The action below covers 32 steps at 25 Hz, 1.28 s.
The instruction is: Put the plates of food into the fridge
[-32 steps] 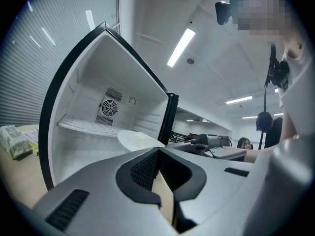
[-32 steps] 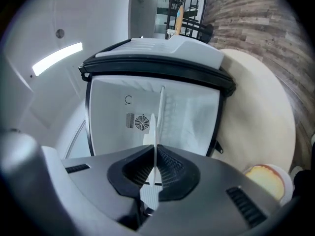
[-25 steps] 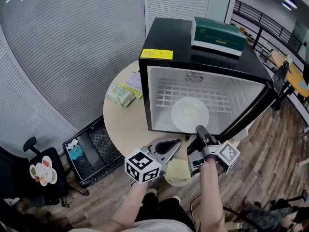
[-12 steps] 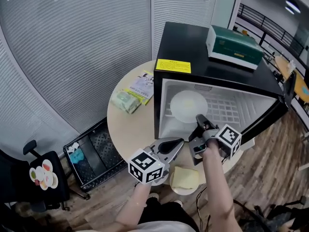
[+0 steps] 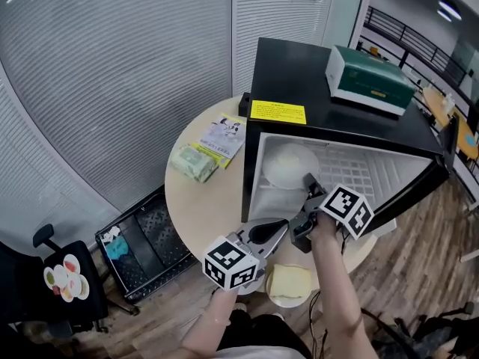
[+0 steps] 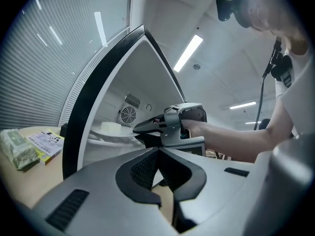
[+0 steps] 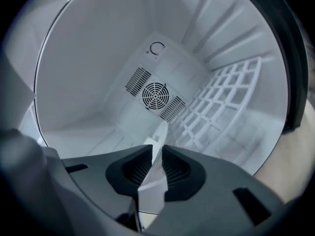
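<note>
A black mini fridge (image 5: 322, 73) stands open on the round table (image 5: 202, 200). A white plate (image 5: 288, 163) with a pale block of food lies on the wire shelf (image 5: 348, 172) at the inside left. My right gripper (image 5: 308, 182) reaches into the fridge, and the plate's rim (image 7: 158, 139) sits edge-on between its pads. Those jaws have just been opening slightly, and the rim still fills the gap. My left gripper (image 5: 280, 225) hangs in front of the fridge's lower left corner. Its jaws are shut with nothing between them (image 6: 158, 150). The right gripper (image 6: 170, 127) also shows in the left gripper view.
A second plate with yellow food (image 5: 288, 281) sits low in front of the table edge. A green box (image 5: 370, 69) rests on the fridge top. A leaflet (image 5: 223, 134) and a green packet (image 5: 192, 161) lie on the table's left. The fridge door (image 5: 419, 189) swings out right. A black crate (image 5: 138, 234) is on the floor.
The right gripper has pushed further into the fridge with the plate, which now lies deeper and to the left. Its wrist has rolled. The left gripper has shifted slightly forward.
</note>
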{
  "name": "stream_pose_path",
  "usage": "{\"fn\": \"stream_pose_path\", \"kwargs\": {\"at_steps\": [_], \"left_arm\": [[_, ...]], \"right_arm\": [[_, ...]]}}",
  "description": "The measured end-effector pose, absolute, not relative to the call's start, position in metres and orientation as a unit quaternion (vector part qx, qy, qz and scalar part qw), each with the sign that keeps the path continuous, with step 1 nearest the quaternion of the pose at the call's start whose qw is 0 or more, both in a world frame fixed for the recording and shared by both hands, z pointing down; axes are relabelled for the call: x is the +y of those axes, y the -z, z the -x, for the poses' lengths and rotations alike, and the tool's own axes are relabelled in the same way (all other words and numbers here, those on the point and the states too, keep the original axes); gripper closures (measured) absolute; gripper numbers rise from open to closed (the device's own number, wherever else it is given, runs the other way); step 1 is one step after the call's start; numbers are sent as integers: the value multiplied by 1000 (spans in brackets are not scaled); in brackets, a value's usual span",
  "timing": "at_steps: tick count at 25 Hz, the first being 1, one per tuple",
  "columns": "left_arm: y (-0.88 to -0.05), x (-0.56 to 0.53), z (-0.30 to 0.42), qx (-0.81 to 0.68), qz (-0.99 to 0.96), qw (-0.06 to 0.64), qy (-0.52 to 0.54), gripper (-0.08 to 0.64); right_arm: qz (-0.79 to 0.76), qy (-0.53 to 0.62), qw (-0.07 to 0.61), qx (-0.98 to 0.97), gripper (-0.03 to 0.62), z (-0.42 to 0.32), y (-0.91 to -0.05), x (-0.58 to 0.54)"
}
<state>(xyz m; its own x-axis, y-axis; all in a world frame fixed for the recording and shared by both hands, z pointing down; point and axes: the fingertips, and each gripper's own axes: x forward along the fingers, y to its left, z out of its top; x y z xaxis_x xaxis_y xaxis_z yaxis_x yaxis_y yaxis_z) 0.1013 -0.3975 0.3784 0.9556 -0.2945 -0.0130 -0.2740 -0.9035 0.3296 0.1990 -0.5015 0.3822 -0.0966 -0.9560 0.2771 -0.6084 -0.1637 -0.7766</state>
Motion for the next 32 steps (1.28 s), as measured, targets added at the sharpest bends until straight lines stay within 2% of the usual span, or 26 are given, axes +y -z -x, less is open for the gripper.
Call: {"fn": "stream_pose_path", "kwargs": {"at_steps": [9, 11, 13, 16, 20, 25, 26, 27, 32], "left_arm": [[-388, -397, -92, -150, -973, 172, 27, 555], [-389, -399, -89, -155, -972, 174, 30, 555], [-389, -399, -87, -158, -971, 176, 33, 555], [-390, -396, -86, -158, -971, 178, 34, 555], [-389, -394, -87, -158, -971, 177, 36, 555], [-388, -389, -93, -158, -972, 170, 28, 555], [-388, -388, -94, -158, -973, 168, 27, 555], [-386, -387, -97, -158, -973, 166, 27, 555], [-379, -382, -109, -166, -975, 146, 21, 555]], "right_arm": [[698, 276, -5, 661, 478, -195, -385, -510], [708, 255, -28, 658, 449, -195, -384, -510], [715, 232, -50, 657, 389, -195, -384, -510], [723, 192, -85, 658, 368, -197, -380, -509], [730, 183, -63, 655, 368, -200, -372, -504], [714, 207, 35, 668, 374, -200, -365, -481], [714, 210, 49, 666, 453, -201, -364, -476], [715, 208, 56, 665, 577, -203, -362, -470], [705, 187, 67, 681, 584, -203, -356, -446]]}}
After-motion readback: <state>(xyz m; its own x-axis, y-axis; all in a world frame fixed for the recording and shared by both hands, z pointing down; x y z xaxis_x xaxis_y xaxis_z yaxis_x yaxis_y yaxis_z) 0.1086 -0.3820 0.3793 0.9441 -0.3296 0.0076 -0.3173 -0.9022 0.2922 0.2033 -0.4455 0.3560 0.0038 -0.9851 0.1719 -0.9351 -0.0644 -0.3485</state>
